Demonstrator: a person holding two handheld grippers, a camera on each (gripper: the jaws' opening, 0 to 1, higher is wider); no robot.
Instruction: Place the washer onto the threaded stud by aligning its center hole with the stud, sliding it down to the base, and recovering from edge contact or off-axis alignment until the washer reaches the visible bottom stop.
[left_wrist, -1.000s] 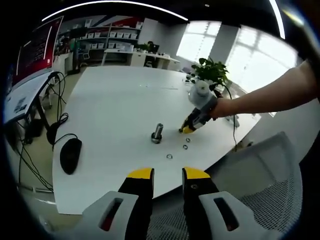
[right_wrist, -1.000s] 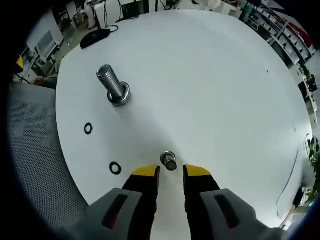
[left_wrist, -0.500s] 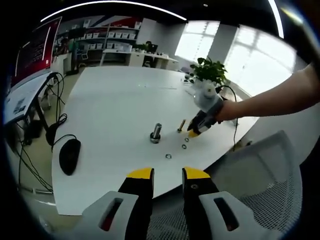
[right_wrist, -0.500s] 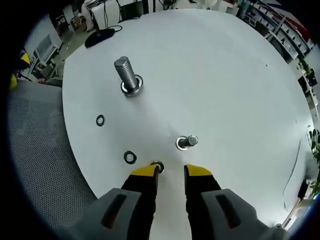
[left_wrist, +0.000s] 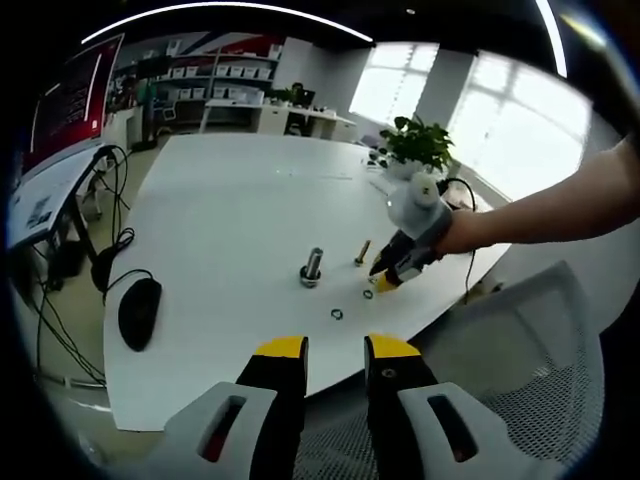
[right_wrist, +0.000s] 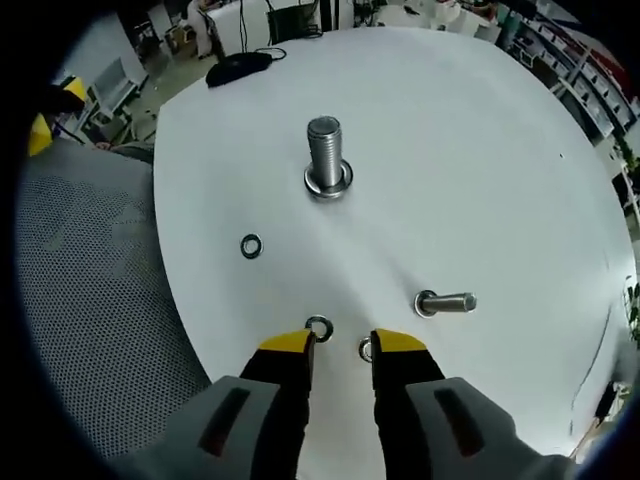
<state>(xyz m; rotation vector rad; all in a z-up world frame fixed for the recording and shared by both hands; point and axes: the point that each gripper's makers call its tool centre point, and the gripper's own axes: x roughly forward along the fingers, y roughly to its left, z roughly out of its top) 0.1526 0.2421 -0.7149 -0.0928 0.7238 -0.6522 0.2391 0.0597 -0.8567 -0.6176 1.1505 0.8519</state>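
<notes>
Since a second ago the right claw (right_wrist: 338, 346) has drawn back from the small stud (right_wrist: 446, 302), which then sat between its tips, and now hangs over two washers at the near edge of the white surface (right_wrist: 480, 150). Its yellow-tipped jaws stand slightly apart and grip nothing. One washer (right_wrist: 318, 327) lies just by the left tip, and a second washer (right_wrist: 366, 349) sits at the inner side of the right tip, partly hidden by it. A third washer (right_wrist: 251, 245) lies further out to the left, and the small stud lies tipped on its side to the right. Furthest off, the large threaded stud (right_wrist: 326, 160) stands upright on its wide base, its thread bare.

In the left gripper view the left claw (left_wrist: 335, 352) is held back off the surface edge over a mesh chair (left_wrist: 530, 380), jaws parallel with a gap, empty. Beyond it the right claw (left_wrist: 383, 284) shows low over the surface beside a washer (left_wrist: 367, 293), with another washer (left_wrist: 338, 315) nearer the camera.

The step in hand looks like the pick-up; nothing is threaded yet. The next move calls for centring the jaws over one ring, pinching its thin edge without sliding it off the surface, then carrying it level to the upright stud and lining hole with thread
</notes>
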